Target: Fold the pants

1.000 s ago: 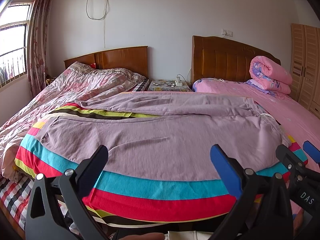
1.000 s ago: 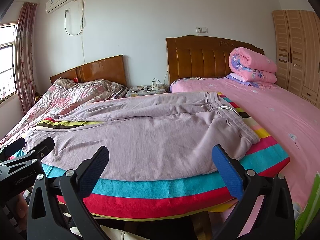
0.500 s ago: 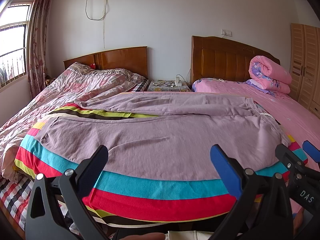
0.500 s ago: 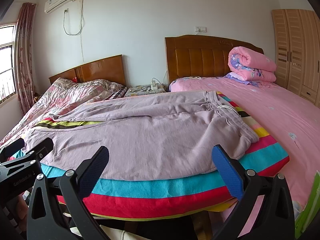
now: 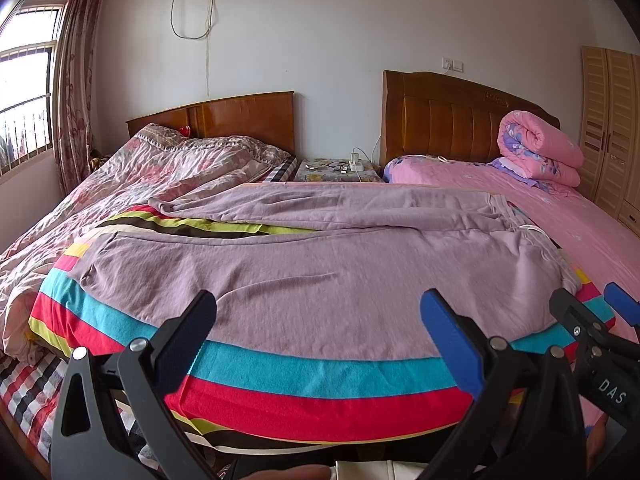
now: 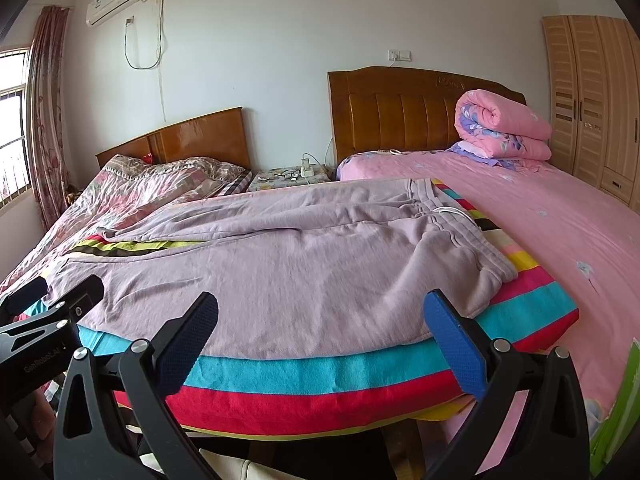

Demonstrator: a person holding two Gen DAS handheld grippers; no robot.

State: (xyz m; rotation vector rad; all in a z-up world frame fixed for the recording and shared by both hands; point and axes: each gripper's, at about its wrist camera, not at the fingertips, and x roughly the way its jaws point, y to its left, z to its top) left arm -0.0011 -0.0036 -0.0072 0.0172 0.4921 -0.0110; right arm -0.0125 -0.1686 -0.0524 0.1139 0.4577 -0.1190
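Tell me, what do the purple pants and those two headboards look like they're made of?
The purple pants look like soft, matte sweatshirt knit, probably cotton fleece: fuzzy surface, gentle creases, ribbed waistband with a drawcord. The two headboards look like varnished wood: orange-brown with glossy reflections. The taller one's centre panels could be padded; I cannot tell.

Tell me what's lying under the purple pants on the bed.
The purple pants lie spread on a striped blanket with teal, red and yellow bands. Whatever lies beneath the blanket is covered and can't be seen.
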